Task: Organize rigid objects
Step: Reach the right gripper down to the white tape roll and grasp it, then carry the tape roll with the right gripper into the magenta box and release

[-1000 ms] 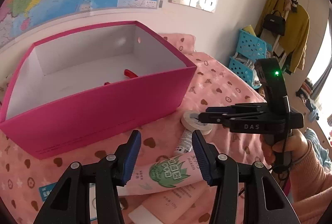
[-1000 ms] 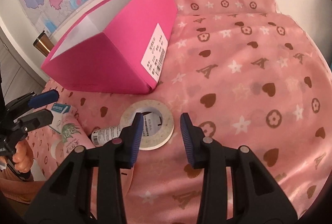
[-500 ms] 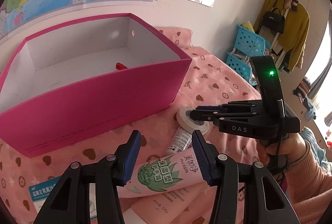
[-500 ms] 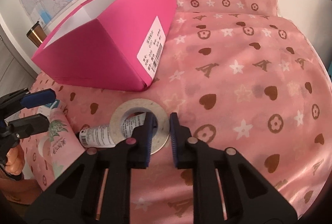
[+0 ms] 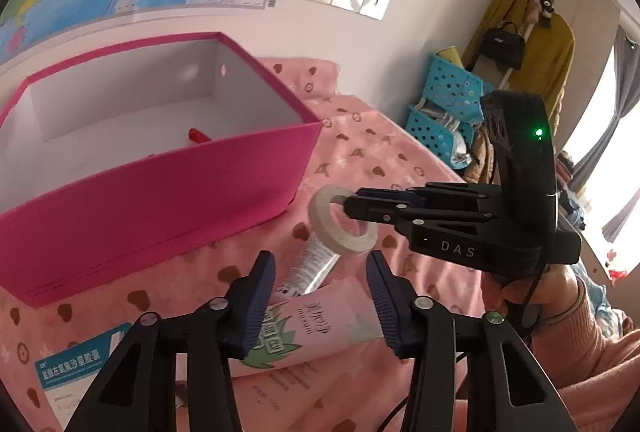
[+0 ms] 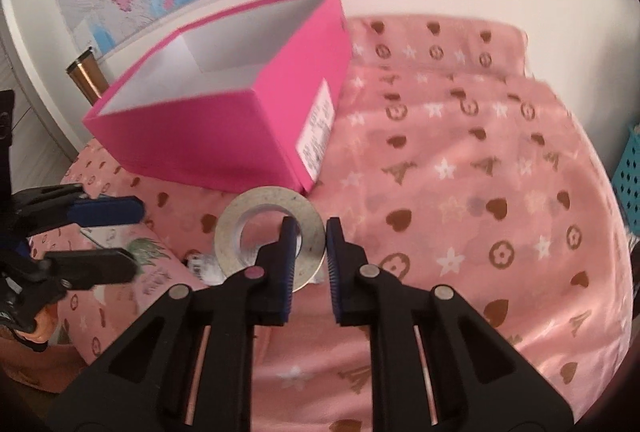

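Pink patterned bed cover (image 6: 480,159), wall map behind.

Item: tape roll (image 6: 268,232), clamped by its rim in the right tongs (image 6: 310,252), lifted just off the cover, near the open pink box (image 6: 224,135).

Item: left tongs (image 5: 320,296), jaws closing with nothing pressed between them, poised over a pink cream tube (image 5: 312,328); small white tube (image 5: 316,264) beside it.

Risk: thin rim hold; the roll may pivot or slip if swung, or catch the box wall.

Pose: both tongs angled downward; right hand low, beside the box corner.
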Action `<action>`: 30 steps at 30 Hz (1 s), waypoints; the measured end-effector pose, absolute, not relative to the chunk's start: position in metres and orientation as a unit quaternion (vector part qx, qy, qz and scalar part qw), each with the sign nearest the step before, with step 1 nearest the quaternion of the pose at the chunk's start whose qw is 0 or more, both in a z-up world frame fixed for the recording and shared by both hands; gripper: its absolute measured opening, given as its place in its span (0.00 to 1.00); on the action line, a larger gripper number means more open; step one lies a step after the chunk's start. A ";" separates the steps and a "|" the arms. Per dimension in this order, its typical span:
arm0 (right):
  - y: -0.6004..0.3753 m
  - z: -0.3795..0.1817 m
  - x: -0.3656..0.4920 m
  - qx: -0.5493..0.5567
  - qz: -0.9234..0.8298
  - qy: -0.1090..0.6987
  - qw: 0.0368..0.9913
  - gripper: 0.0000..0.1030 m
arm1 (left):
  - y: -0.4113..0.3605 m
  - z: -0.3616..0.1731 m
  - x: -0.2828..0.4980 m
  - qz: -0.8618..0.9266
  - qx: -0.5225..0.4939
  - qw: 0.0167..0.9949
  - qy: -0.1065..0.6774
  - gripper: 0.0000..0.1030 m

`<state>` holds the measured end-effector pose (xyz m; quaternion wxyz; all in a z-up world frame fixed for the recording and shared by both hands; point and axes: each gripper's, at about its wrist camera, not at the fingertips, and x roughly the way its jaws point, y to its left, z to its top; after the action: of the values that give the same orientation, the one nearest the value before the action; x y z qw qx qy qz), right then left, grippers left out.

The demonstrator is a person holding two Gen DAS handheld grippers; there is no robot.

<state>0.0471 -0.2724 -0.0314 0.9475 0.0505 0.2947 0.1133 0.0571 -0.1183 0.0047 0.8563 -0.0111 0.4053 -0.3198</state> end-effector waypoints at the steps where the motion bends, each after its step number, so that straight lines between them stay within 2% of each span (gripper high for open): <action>1: -0.270 -0.028 0.046 0.048 0.116 0.291 0.948 0.16 | -0.120 0.006 0.056 -0.323 -0.010 0.856 0.404 0.42; 9: -0.246 0.002 0.035 0.011 0.134 0.253 0.958 0.16 | -0.120 0.024 0.052 -0.332 -0.007 0.863 0.380 0.36; 30: -0.220 0.068 0.056 -0.043 0.162 0.195 0.966 0.16 | -0.099 0.069 0.086 -0.297 -0.015 0.896 0.329 0.36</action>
<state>0.0557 -0.2199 0.0677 0.9663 -0.0433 0.1953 0.1621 0.0861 -0.0986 0.0692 0.8962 -0.0146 0.3294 -0.2969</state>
